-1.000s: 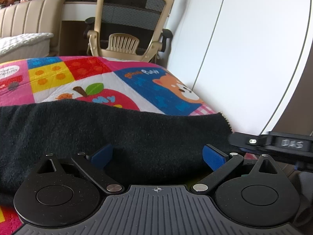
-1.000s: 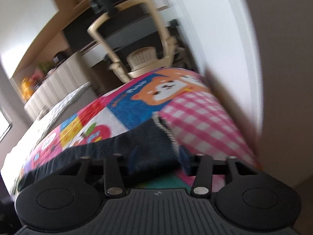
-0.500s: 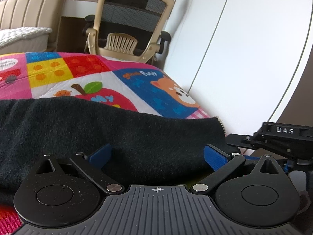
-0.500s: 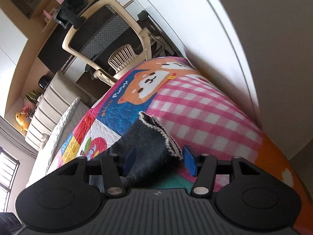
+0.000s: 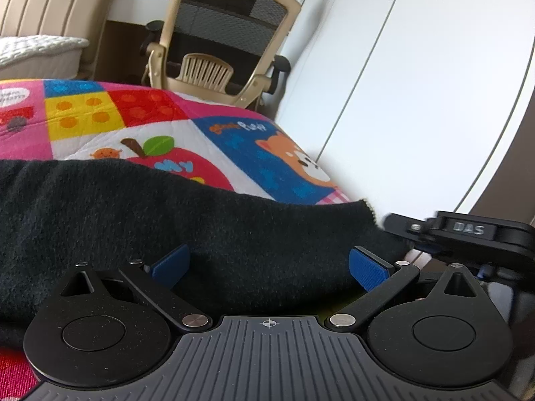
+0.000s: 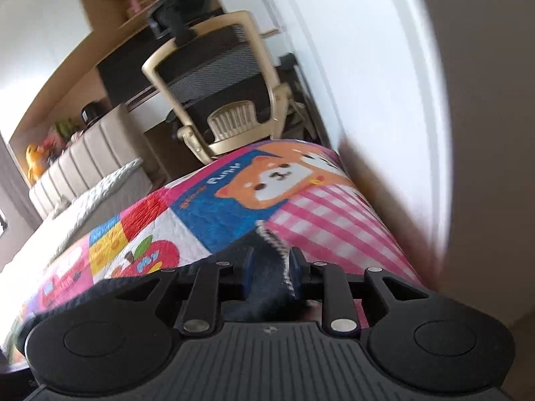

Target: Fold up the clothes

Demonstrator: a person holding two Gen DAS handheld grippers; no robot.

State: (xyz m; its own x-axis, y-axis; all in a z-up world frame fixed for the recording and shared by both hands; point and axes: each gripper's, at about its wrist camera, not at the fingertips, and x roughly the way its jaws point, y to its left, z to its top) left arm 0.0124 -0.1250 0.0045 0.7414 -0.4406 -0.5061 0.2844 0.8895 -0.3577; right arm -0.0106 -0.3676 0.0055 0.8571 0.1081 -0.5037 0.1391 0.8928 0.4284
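Note:
A black fleece garment (image 5: 140, 220) lies across a colourful patchwork quilt (image 5: 140, 127) on a bed. My left gripper (image 5: 267, 264) is open, its blue pads on either side of the cloth's near edge. My right gripper (image 6: 267, 269) is shut on the garment's right corner (image 6: 267, 250), which has a pale stitched hem. The right gripper's body (image 5: 468, 234) shows at the right of the left wrist view, at the garment's right end.
A beige mesh office chair (image 5: 220, 43) stands beyond the bed's far edge, also in the right wrist view (image 6: 220, 93). White wardrobe doors (image 5: 418, 83) run along the bed's right side. A beige padded headboard (image 5: 50, 10) is at far left.
My right gripper has closed from open onto the garment's right corner. The left gripper has stayed open over the near edge, shifting only slightly.

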